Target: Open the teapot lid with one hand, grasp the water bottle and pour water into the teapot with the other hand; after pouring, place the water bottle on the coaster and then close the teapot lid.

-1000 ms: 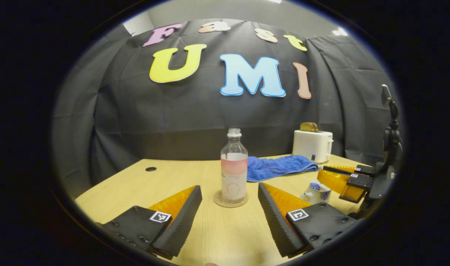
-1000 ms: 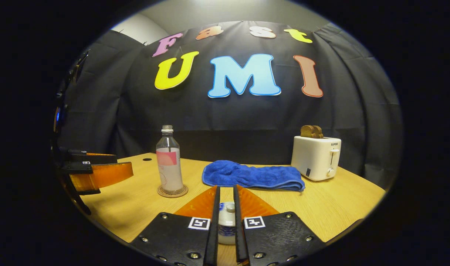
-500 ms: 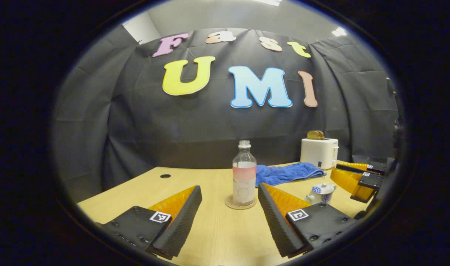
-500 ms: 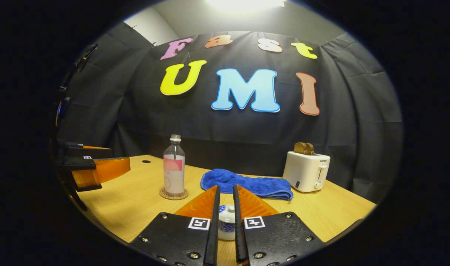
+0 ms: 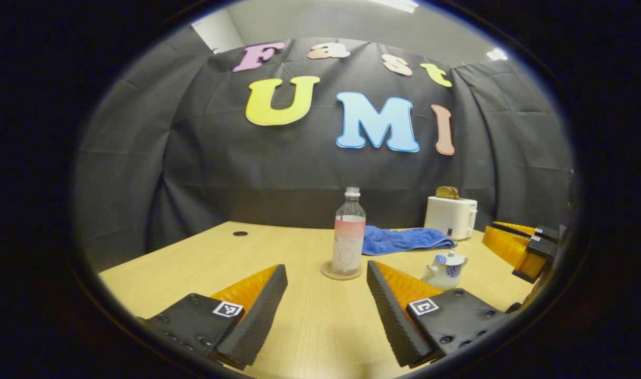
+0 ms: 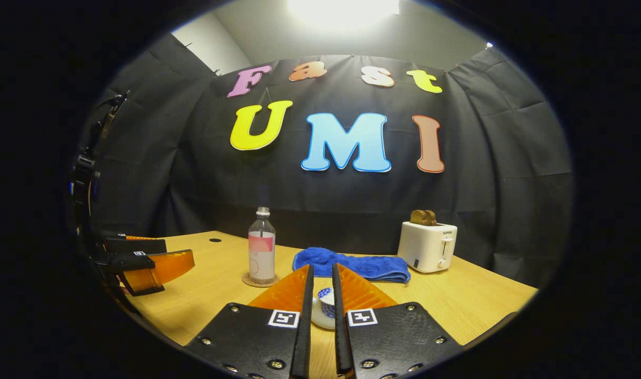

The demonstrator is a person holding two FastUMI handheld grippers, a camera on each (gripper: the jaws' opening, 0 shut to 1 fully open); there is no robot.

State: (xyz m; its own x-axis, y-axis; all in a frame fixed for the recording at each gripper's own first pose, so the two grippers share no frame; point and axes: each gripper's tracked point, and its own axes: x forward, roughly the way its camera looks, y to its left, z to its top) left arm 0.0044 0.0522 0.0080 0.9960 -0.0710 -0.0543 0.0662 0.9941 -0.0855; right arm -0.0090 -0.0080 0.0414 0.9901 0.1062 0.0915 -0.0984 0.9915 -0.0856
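You've backed both grippers off the teapot (image 5: 445, 269), left gripper (image 5: 325, 295) gaping wide, right gripper (image 6: 321, 300) nearly closed on nothing; its ceramic lid's fragile and slick, so pinch the knob.

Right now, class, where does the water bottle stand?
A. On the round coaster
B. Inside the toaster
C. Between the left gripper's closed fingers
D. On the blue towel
A: the water bottle stands upright on the round coaster on the table, apart from the left gripper, whose fingers are spread wide.
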